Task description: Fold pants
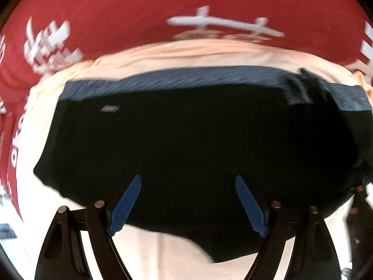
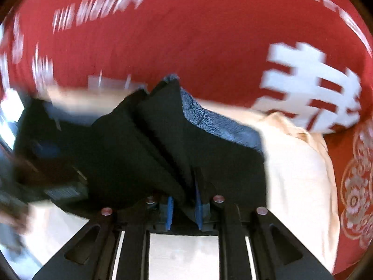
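Note:
The black pants lie spread on a cream cloth, with a grey-blue waistband along the far edge. My left gripper is open just above the near part of the pants, blue pads wide apart, holding nothing. My right gripper is shut on a bunched fold of the black pants, lifted off the cloth, with the grey-blue lining showing to the right.
A red cloth with white lettering covers the surface beyond the cream cloth. The red cloth fills the far side of the right wrist view. Both views are motion-blurred.

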Action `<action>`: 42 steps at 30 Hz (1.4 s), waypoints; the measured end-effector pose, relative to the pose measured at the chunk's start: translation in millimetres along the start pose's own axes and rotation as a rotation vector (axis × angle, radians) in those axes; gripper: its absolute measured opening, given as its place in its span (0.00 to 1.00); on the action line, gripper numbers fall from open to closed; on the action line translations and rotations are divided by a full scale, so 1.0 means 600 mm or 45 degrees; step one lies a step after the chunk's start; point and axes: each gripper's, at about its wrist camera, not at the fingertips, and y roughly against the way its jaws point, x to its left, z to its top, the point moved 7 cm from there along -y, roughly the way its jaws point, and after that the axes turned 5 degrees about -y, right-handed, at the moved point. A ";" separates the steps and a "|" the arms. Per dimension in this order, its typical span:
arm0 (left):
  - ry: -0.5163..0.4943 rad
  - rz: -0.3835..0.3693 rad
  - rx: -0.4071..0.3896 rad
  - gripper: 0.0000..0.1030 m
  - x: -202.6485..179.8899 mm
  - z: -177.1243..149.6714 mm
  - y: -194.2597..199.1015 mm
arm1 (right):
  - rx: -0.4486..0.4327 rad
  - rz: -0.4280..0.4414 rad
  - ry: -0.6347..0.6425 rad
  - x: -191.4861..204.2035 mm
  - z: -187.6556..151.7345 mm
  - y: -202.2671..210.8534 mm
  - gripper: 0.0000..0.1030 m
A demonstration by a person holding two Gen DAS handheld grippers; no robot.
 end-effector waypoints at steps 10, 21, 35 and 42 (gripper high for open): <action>-0.003 -0.143 -0.018 0.82 -0.019 0.019 0.033 | 0.063 -0.119 0.397 0.125 -0.074 0.027 0.43; -0.142 -0.544 -0.042 0.82 -0.209 0.101 0.074 | 0.279 0.795 -1.156 -0.108 -0.078 -0.022 0.43; -0.163 -0.530 0.049 0.52 -0.245 0.090 0.035 | 0.313 0.901 -1.572 -0.153 -0.123 -0.078 0.06; -0.176 -0.401 0.004 0.52 -0.215 0.050 0.059 | 0.312 0.950 -1.442 -0.141 -0.098 -0.034 0.05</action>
